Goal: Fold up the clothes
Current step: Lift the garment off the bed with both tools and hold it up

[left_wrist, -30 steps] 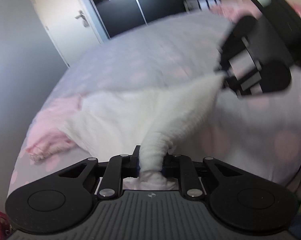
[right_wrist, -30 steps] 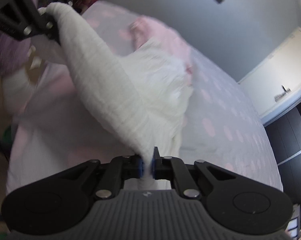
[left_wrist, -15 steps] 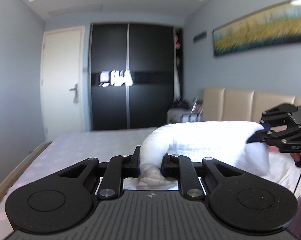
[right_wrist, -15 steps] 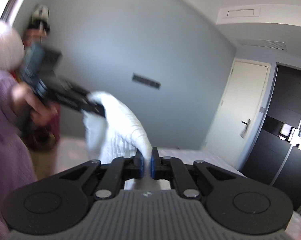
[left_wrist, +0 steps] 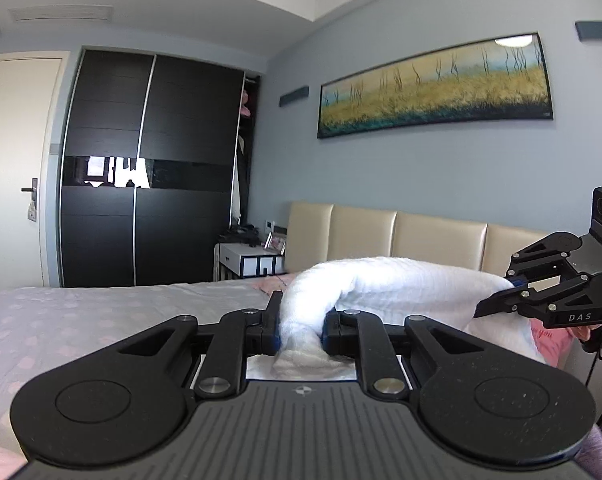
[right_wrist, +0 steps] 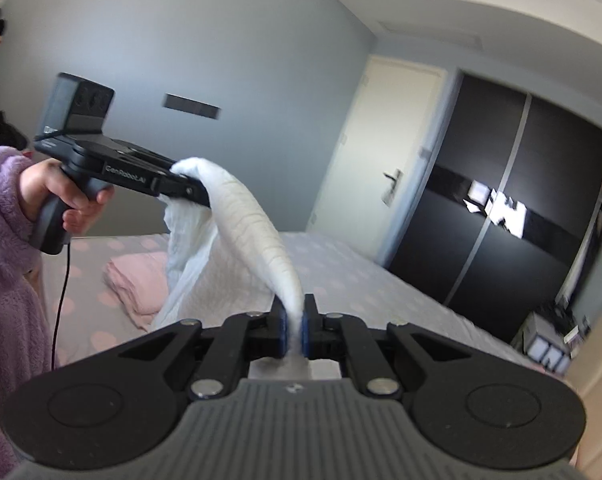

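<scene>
You had the white cloth (left_wrist: 385, 284) lifted above the bed (left_wrist: 101, 312) — your left gripper (left_wrist: 301, 330) clenched on one bunched end, your right gripper (right_wrist: 295, 330) pinched tight on the other, the fabric arching between them.

Two fisheye views, one from behind each gripper, looking forward along its fingers, aimed almost level above the bed (left_wrist: 81, 320). Left view: very near left gripper (left_wrist: 300, 334), facing headboard (left_wrist: 381, 236), painting (left_wrist: 433, 88) and wardrobe (left_wrist: 149, 168). Right view: very near right gripper (right_wrist: 294, 330), facing door (right_wrist: 385, 168) and wardrobe (right_wrist: 513, 200). Shared: cloth (left_wrist: 401, 284) strung between both grippers, each gripper seen from the other, bed, wardrobe.
</scene>
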Tool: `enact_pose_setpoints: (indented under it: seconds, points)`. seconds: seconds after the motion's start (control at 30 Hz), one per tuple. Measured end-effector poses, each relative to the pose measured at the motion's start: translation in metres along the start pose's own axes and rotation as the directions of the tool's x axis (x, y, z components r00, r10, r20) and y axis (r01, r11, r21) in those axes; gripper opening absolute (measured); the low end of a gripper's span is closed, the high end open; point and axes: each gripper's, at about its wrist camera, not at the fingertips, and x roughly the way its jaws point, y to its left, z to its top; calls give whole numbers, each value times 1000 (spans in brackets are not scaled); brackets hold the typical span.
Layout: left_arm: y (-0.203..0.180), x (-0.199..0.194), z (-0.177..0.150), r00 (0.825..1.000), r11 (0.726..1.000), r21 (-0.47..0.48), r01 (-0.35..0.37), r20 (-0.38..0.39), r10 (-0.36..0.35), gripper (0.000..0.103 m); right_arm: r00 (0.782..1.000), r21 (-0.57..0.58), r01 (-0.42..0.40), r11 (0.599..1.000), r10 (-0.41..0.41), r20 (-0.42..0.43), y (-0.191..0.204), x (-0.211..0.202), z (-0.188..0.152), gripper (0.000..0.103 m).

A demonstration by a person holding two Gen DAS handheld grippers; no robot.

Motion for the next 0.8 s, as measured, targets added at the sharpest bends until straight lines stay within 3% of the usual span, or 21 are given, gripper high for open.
enact_pose_setpoints:
  seconds: [0.13,0.27,0.37,0.47,0.6,0.8]
  points:
    - [14,36,0,999,999,-1,-38,-22,38,15,996,13,91,996,-91,-3,-11,37,-8,8]
    - [31,57,11,997,998,-10,-66,35,66,15,977,-47,212,976,-210,47,-23,68,-3,8]
    - [33,59,19,996,998,21,-54,76,53,14,964,-85,259,962,-252,82,-29,73,1,8]
    - [36,61,13,999,998,56,-17,43,15,15,971,-105,238,966,-233,53,-34,79,-3,8]
    - [42,62,-31,995,997,64,47,-94,-41,15,988,-122,136,983,-143,-51,-22,86,-43,8]
    - [35,40,-129,948,987,15,158,-283,-147,15,977,-126,-67,990,40,-207,17,82,-122,8]
